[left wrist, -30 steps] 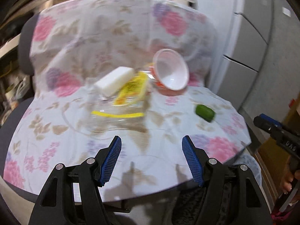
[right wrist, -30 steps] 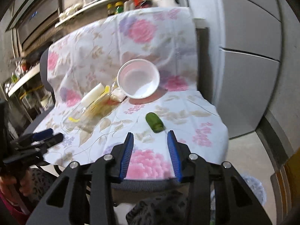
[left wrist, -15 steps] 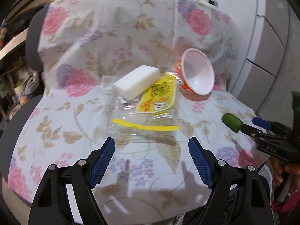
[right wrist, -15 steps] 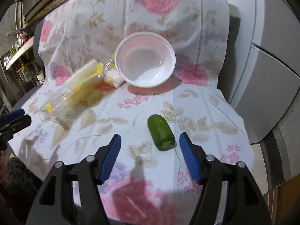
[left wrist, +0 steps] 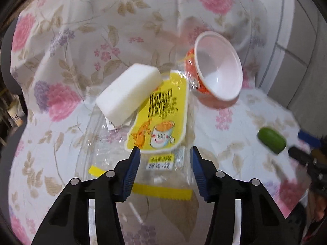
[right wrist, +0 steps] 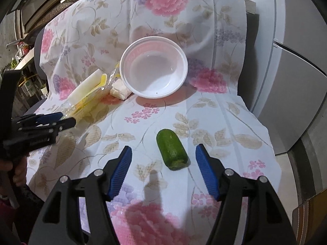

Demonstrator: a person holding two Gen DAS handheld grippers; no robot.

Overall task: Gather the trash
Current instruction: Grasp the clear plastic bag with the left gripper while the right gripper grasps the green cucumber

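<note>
On a chair draped in a floral cloth (left wrist: 81, 40) lies a clear plastic wrapper with a yellow label (left wrist: 161, 122). A white foam block (left wrist: 128, 91) rests on its far end. My left gripper (left wrist: 165, 153) straddles the wrapper's near end, its jaws closing but the pads not pressing on it. A tipped orange-and-white bowl (left wrist: 218, 73) leans against the backrest. A green cucumber piece (right wrist: 171, 152) lies on the seat between the fingers of my open right gripper (right wrist: 163, 153), touching neither. The bowl (right wrist: 153, 67) and the left gripper (right wrist: 67, 119) also show in the right wrist view.
A crumpled white scrap (right wrist: 119, 90) sits by the bowl's left rim. Grey cabinet fronts (right wrist: 286, 81) stand close on the right of the chair. Cluttered shelves (right wrist: 26, 61) lie behind on the left. A person's hand (right wrist: 16, 169) holds the left gripper.
Both grippers came in closer over the seat. The left jaws widened, then narrowed around the wrapper's near end. The right jaws widened and now flank the cucumber piece.
</note>
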